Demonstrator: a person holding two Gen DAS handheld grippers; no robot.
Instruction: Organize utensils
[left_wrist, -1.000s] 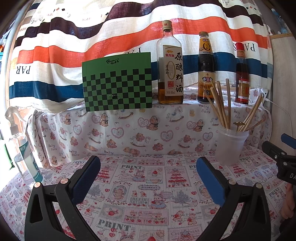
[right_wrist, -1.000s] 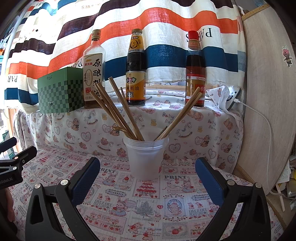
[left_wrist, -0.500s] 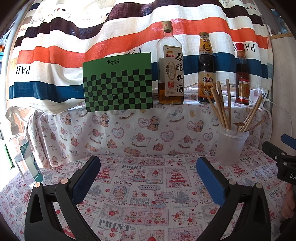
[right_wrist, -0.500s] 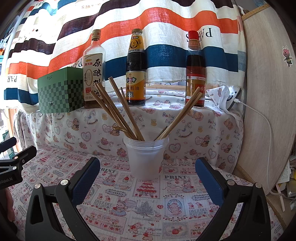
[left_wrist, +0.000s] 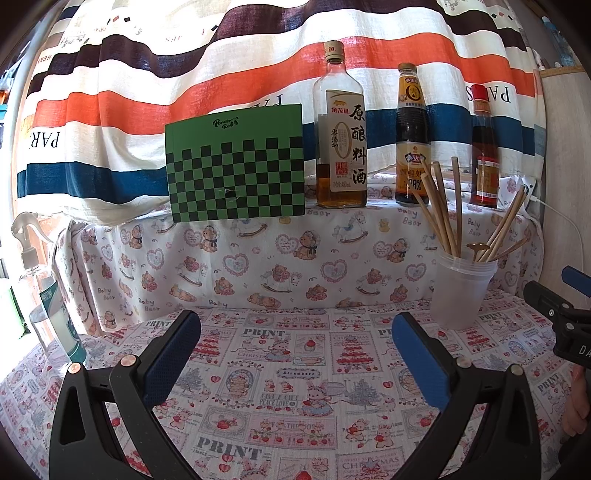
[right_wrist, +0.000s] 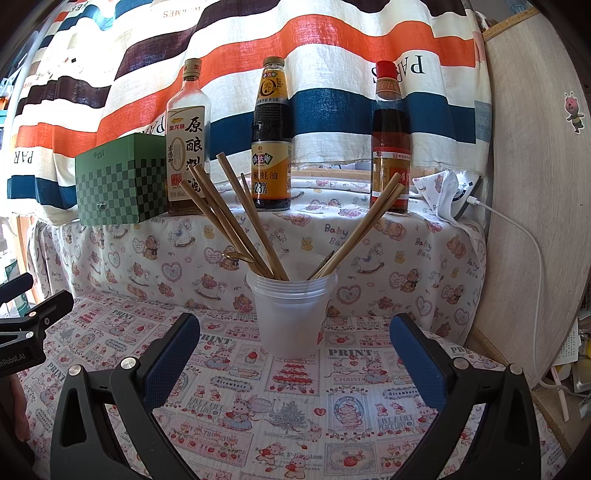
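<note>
Striped curtain across the back, a cloth-draped shelf below it, printed tabletop (left_wrist: 295, 373) in front. From the left wrist view: left gripper (left_wrist: 295, 339) spread wide, nothing between its pads, hovering low over bare cloth. Green checkered box (left_wrist: 236, 166) far on the shelf, three sauce bottles (left_wrist: 341, 133) to its right. Plastic cup (left_wrist: 461, 291) far right on the tabletop, chopsticks (left_wrist: 439, 210) fanned out of it, a small golden spoon bowl (left_wrist: 474, 246) peeking at the rim. Spray bottle (left_wrist: 44, 295) at the near left edge.

Over to the right wrist view: right gripper (right_wrist: 295, 339) also released, empty, lined up almost dead centre on the cup, just short of it. Chopsticks split into two leaning bunches, left and right.

Utensils apparently all in the cup already. Best approach now, by the look of it: advance straight, pinch one bunch low near the rim, lift slowly, brace the light cup with the left gripper against tipping.
</note>
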